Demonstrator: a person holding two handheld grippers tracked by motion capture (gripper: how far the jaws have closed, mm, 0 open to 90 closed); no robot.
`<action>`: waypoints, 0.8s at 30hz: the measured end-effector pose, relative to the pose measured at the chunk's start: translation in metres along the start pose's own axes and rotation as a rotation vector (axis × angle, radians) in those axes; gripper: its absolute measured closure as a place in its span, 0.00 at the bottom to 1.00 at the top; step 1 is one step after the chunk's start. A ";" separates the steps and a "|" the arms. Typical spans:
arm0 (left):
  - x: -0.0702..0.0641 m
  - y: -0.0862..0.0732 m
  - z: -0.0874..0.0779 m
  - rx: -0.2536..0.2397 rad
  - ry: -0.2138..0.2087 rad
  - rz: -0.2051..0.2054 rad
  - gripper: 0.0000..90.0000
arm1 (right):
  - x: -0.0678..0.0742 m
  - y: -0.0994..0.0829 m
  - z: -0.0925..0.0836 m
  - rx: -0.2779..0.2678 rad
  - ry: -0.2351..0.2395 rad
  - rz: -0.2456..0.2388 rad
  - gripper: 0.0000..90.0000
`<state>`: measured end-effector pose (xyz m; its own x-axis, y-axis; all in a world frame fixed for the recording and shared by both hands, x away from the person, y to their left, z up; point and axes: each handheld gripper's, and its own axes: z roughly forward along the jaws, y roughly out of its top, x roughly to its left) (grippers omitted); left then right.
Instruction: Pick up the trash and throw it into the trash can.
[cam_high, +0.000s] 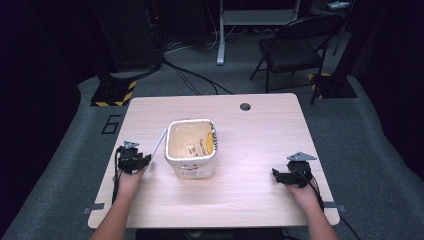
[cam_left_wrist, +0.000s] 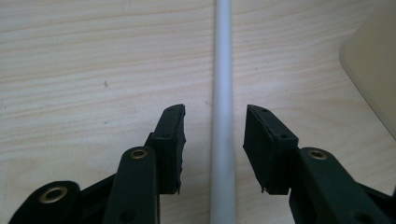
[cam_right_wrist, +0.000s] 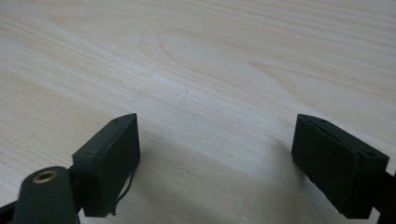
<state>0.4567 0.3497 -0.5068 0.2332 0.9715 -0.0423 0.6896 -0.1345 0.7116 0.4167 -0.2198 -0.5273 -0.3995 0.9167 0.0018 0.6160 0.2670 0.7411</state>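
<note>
A light wooden table (cam_high: 250, 195) with a round cable hole (cam_high: 245, 106) stands on grey carpet (cam_high: 380, 165) in a dark room. Behind it is a black folding chair (cam_high: 292, 50). A white square tub (cam_high: 191, 147) stands near the middle of the table, and a thin white stick (cam_high: 159, 142) lies just beside it. The left gripper (cam_left_wrist: 215, 140) is low over the table, its jaws apart on each side of the stick without touching it. The right gripper (cam_right_wrist: 215, 163) has its jaws wide apart above bare wood.
</note>
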 end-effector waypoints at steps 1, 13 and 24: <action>0.000 0.000 0.000 0.000 0.000 0.000 0.65 | 0.000 0.000 0.000 0.000 0.000 0.000 0.16; -0.006 0.004 0.016 0.025 0.011 0.029 0.80 | 0.000 0.000 0.000 0.000 0.001 -0.001 0.16; -0.013 0.011 0.008 0.037 -0.012 0.079 0.88 | 0.000 0.000 0.000 0.000 0.002 -0.003 0.16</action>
<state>0.4667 0.3341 -0.5040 0.2961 0.9551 0.0041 0.6936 -0.2180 0.6866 0.4171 -0.2198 -0.5273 -0.4021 0.9156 0.0010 0.6148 0.2692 0.7413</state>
